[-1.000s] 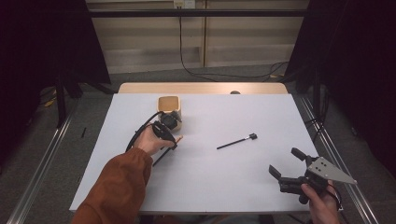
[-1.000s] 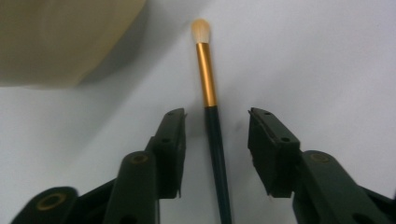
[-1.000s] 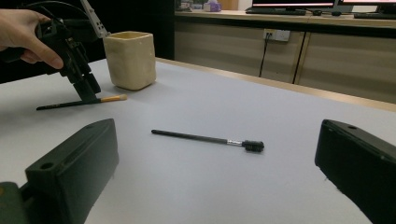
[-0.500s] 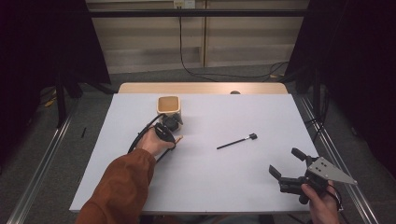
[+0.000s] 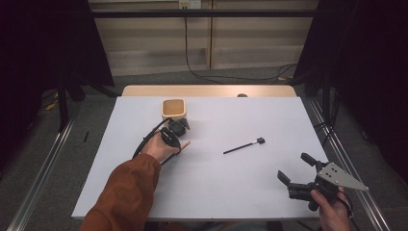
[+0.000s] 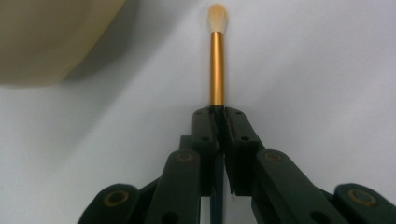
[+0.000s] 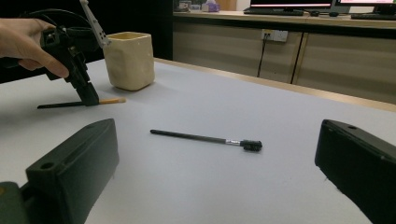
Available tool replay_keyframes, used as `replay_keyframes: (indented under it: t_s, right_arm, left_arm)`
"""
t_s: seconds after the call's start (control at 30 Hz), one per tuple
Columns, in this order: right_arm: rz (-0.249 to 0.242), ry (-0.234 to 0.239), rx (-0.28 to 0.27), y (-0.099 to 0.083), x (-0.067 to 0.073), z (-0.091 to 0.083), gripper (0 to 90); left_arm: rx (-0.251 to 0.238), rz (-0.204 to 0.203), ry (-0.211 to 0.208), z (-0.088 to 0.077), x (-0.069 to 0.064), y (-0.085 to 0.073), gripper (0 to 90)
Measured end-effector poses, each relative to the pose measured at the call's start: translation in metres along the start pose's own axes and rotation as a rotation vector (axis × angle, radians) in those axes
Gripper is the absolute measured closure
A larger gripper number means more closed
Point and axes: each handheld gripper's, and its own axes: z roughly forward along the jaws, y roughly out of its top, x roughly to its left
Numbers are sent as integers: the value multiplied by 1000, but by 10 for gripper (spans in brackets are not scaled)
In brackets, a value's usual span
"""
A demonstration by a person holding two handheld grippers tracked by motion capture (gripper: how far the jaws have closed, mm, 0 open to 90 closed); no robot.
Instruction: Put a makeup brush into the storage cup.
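Our left gripper [image 6: 219, 122] had just been closing, and its jaws now sat pinched on the brush [image 6: 217, 70] — we could see the dark handle running down between the pads and the gold ferrule and pale bristle tip poking out ahead. In the right gripper view the same brush [image 7: 79, 103] lay flat on the white table [image 5: 231, 192], the left gripper [image 7: 88, 99] standing nearly upright over it with the hand [image 7: 25, 39] on top. It lay on the left half of the table, just on the near side of the cream cup [image 5: 173, 109], close to it but not touching.

We judged the brush light and stiff, a thin round stick that could roll or swivel in a narrow pinch; the smooth metal ferrule looked slippery and the bristles soft, so the handle just behind the ferrule seemed the better place to hold, as we did here. Gripped there, the long tail of the handle might still droop or pivot when lifted.

Our right gripper [image 5: 297, 173] rested at the near right corner with its jaws wide apart, holding nothing. Between the two, right of centre, lay a second slim black wand [image 5: 244, 146] with a small dark head, well apart from everything else.
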Motion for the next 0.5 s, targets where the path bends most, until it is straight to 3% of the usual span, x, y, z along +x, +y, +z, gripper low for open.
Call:
replay_keyframes:
  t_s: [0.1, 0.2, 0.33, 0.5]
  right_arm:
    - [0, 1, 0, 0, 0, 0, 0]
    - [0, 3, 1, 0, 0, 0, 0]
    - [3, 3, 5, -1, -1, 1, 0]
    - [2, 3, 4, 0, -1, 1, 0]
  left_arm:
    - [-7, 1, -15, 0, 2, -1, 840]
    - [-22, 13, 0, -1, 0, -3, 841]
    - [-37, -6, -31, -1, 4, -5, 841]
    - [-43, -7, -37, -2, 6, -6, 841]
